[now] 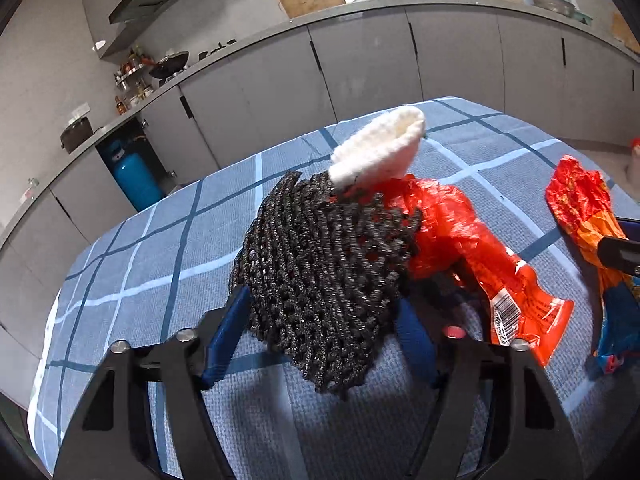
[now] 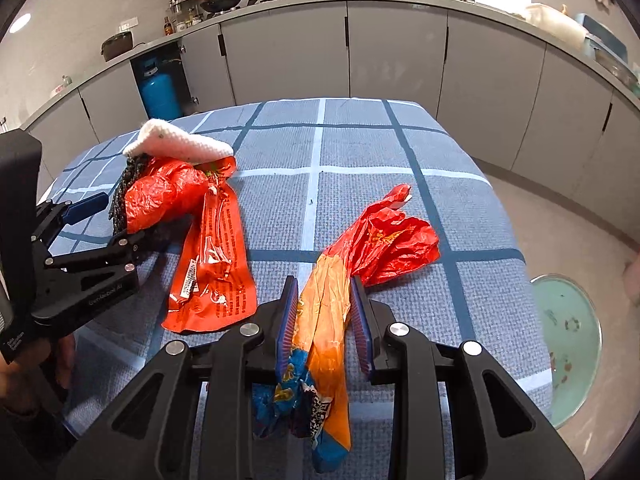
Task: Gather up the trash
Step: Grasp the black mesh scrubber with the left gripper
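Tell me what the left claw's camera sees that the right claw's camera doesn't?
Only the left camera shows the left claw head-on, around the black foam net, with its barcode facing us on the red wrapper. Only the right camera shows the green bin on the floor and the right claw straddling the orange and blue wrapper. Both show the white foam net, blue checked tablecloth, blue gas cylinder and grey cabinets.

2 close wrist views along the tongs toward the cabinets (image 1: 360,64), sharing the checked tablecloth (image 2: 360,152)
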Motion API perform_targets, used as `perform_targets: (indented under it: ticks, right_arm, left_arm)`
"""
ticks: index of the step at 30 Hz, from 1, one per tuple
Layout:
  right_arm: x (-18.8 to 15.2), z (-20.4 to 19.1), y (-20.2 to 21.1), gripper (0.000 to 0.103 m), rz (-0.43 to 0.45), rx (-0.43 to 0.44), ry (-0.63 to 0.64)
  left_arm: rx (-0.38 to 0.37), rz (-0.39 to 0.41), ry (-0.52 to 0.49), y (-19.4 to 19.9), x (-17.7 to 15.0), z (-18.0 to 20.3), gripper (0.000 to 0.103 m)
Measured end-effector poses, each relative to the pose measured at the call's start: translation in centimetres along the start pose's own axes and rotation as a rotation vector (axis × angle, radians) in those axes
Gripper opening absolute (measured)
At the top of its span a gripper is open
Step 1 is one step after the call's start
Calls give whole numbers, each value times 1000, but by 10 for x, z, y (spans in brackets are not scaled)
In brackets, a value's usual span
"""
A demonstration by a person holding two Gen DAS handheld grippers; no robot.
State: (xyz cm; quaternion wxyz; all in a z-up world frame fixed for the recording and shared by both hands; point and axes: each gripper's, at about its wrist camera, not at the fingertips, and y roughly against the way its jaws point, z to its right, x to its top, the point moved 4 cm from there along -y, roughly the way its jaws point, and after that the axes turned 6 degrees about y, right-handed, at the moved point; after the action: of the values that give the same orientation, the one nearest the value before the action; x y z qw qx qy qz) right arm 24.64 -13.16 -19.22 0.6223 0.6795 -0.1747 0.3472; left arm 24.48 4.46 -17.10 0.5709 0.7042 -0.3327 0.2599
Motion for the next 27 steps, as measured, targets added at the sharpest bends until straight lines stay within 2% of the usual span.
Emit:
perform_targets:
  ticks: [1, 2, 3, 6, 13, 18, 22, 27]
  right_arm:
    - [0, 0, 0, 28, 0, -1, 0]
    - [0, 0, 1, 28, 1, -2, 1]
    - [0, 0, 1, 28, 3, -4, 2]
    - [0, 1, 4, 28, 10, -12, 4]
    - [3, -2, 17, 28, 49, -15, 17]
    - [7, -8, 28, 28, 77, -15, 39]
    - [9, -8, 39, 27, 98, -23, 53]
    - [10, -1, 53, 27, 120, -38, 45]
  left_arm:
    - [-6, -7, 0, -1, 0, 0, 40]
    - [-18, -17, 4, -1, 0, 0, 23]
    - [-28, -26, 12, -2, 0, -2, 11]
    - [-13, -20, 29, 4, -1, -11, 10]
    - [32, 50, 69, 51, 1, -41, 10]
    - [71, 75, 79, 69, 6, -56, 10]
    - [89, 113, 63, 79, 16, -52, 10]
    - [62, 142, 52, 87, 29, -36, 10]
